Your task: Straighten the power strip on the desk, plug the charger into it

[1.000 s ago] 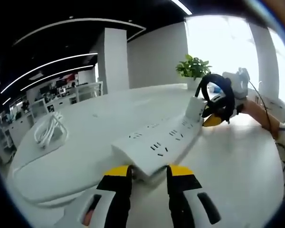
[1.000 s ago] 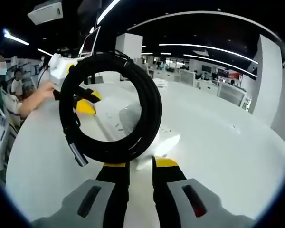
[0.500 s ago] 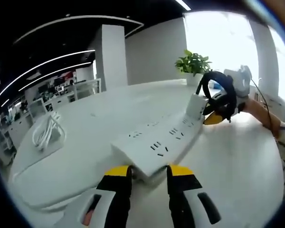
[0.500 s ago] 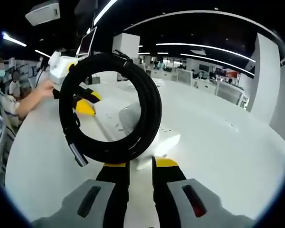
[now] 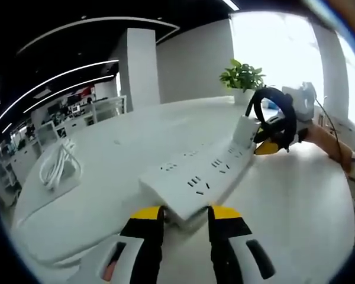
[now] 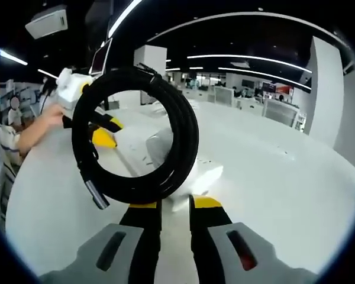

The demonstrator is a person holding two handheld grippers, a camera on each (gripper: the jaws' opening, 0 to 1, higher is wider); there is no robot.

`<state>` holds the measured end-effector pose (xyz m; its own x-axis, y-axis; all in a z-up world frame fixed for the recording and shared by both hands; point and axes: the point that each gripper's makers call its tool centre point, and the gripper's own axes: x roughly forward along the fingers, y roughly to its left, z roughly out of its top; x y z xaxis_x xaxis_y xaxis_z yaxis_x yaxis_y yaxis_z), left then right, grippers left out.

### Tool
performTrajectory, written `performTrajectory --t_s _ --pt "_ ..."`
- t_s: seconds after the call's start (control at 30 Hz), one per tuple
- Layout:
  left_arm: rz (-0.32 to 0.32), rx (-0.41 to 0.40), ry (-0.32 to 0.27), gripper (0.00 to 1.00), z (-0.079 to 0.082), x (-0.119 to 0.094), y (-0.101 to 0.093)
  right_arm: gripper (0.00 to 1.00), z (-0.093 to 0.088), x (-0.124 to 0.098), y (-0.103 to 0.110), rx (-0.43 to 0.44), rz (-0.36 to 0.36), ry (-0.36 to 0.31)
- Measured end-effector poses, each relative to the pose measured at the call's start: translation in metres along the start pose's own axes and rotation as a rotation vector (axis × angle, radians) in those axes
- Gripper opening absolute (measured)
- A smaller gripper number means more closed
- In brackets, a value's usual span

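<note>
There is one power strip (image 5: 199, 177) on the white desk (image 5: 106, 154). It lies lengthwise straight ahead of my left gripper (image 5: 183, 214), and its near end sits between my two yellow-tipped jaws. The jaws stand a little apart, about the width of that end; I cannot tell whether they are actually pressing on it.

There is one white charger (image 5: 244, 131), standing upright on the far end of the strip. A coil of black cable (image 6: 136, 139) hangs with it, one coil of several loops. In the right gripper view the coil rises just above my right gripper (image 6: 168, 205), whose jaws are nearly closed, with only a narrow slit between the yellow tips. The pale block of the charger (image 6: 201, 180) sits just beyond those tips, and I cannot tell whether they grip it.

Across the strip from my right gripper, my left gripper (image 6: 97, 127) faces me, my hand (image 6: 47, 118) behind it.

Off to the left of my left gripper lies one bundle of white cable (image 5: 60, 163). Far ahead, behind the charger, stands one potted plant (image 5: 242, 80).
</note>
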<state>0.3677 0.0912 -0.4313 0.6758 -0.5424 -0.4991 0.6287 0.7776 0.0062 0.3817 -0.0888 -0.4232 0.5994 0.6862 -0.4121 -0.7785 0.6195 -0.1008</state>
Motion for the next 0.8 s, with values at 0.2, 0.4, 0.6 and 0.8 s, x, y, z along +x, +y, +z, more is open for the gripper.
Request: performTrajectory --t_s 0.2,0.4,0.6,0.8 --pt "0.003 -0.006 -0.009 0.29 0.001 0.003 0.002 0.18 0.001 0.003 -0.006 0.029 -0.01 -0.014" --pt "0.002 -0.02 -0.025 0.29 0.002 0.005 0.006 0.18 0.002 0.006 -0.008 0.05 -0.027 -0.023" --pt "0.017 -0.019 -0.043 0.3 0.004 0.008 0.01 0.18 0.003 0.011 -0.01 0.072 -0.044 -0.037" --pt "0.017 -0.032 -0.065 0.3 0.004 0.008 0.013 0.18 0.004 0.013 -0.011 0.085 -0.055 -0.04"
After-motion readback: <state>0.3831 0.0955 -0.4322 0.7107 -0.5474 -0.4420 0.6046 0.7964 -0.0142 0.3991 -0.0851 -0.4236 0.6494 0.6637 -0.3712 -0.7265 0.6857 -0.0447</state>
